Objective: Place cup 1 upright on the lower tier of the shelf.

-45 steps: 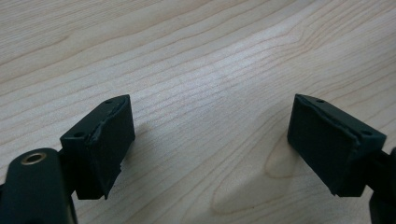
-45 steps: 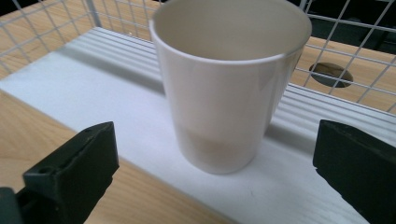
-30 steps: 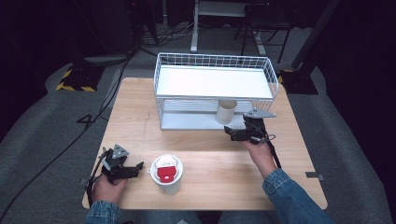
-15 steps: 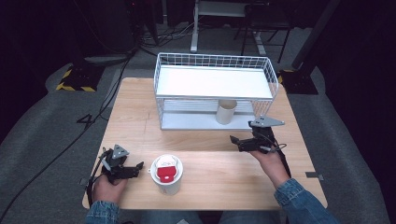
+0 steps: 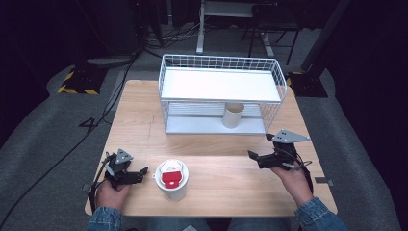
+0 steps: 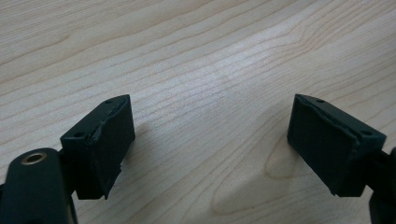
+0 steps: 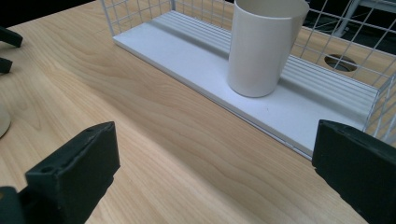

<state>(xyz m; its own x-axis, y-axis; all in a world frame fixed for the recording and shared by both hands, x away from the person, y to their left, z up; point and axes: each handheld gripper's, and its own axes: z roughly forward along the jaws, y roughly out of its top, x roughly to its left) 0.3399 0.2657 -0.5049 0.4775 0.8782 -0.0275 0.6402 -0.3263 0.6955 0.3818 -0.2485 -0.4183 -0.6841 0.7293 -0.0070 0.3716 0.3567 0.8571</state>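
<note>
Lab: dark room, floor cables [image 5: 57, 149], hazard-striped tape [image 5: 76, 89].

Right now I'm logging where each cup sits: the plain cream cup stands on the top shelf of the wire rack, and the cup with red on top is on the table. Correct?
Not quite. The cream cup stands on the lower shelf of the wire rack, beneath the top shelf, as the high view shows. The cup with red on top is on the table, as you said.
</note>
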